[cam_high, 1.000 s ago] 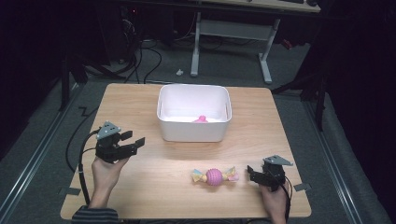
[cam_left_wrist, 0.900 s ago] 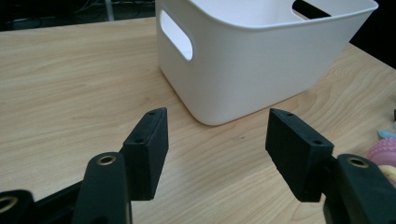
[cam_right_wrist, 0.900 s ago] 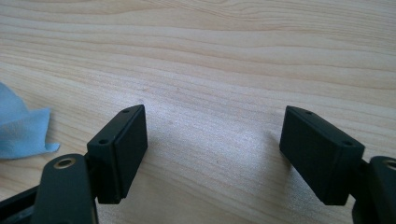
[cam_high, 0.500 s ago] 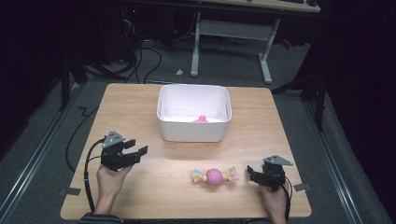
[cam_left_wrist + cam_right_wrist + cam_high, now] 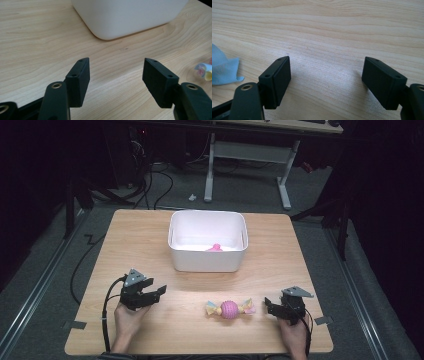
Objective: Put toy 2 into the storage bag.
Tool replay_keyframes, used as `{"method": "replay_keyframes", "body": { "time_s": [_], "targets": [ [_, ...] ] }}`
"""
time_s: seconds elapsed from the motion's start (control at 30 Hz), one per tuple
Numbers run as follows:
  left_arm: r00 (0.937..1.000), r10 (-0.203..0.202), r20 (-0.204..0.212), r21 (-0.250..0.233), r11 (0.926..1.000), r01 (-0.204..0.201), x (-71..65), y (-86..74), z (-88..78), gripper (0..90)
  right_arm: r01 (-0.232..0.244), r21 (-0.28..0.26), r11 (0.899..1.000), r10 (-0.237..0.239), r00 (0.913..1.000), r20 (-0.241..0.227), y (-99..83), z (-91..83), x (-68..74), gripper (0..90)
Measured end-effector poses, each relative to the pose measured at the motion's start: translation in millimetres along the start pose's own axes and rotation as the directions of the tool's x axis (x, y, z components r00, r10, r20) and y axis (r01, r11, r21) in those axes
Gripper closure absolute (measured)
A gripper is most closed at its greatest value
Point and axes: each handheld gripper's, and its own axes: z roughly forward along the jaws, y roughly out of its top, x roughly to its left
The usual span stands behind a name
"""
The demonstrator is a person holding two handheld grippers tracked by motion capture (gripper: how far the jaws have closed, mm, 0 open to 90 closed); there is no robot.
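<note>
A light wooden worktop (image 5: pixel 150 235) stands on grey carpeted floor (image 5: pixel 45 255) in a dim room, black cables (image 5: pixel 165 180) trailing beneath a white-legged desk (image 5: pixel 282 175) behind.

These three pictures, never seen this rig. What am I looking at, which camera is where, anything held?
There is no robot arm here. A person sits at a wooden table and holds a two-jaw tool in each hand: the left tool and the right tool.

The high view comes from a fixed camera above the person, looking forward and down. Each of the other two pictures comes from a camera riding on one tool, looking along its black jaws.

On the table lie a white bin with something pink inside, and a pink ball toy with frilly ends between the tools.

Both tools stand open with only bare wood between their jaws. Nothing is held.
</note>
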Motion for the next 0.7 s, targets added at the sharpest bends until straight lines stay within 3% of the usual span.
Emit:
{"method": "replay_keyframes", "body": {
  "time_s": [0.37,0.7],
  "targets": [
    [0.9964,0.034,-0.078,0.036,0.9989,-0.032,0.4,-11.8,24.5,39.0,0.0,0.0,1.0,0.0,1.0,-0.001,0.0,0.0,0.0,23.5],
    [0.9924,0.056,-0.11,0.068,0.9965,-0.049,-1.6,-15.5,36.2,38.5,0.0,0.001,1.0,0.0,1.0,-0.001,0.2,0.1,0.0,23.5]
  ]
}}
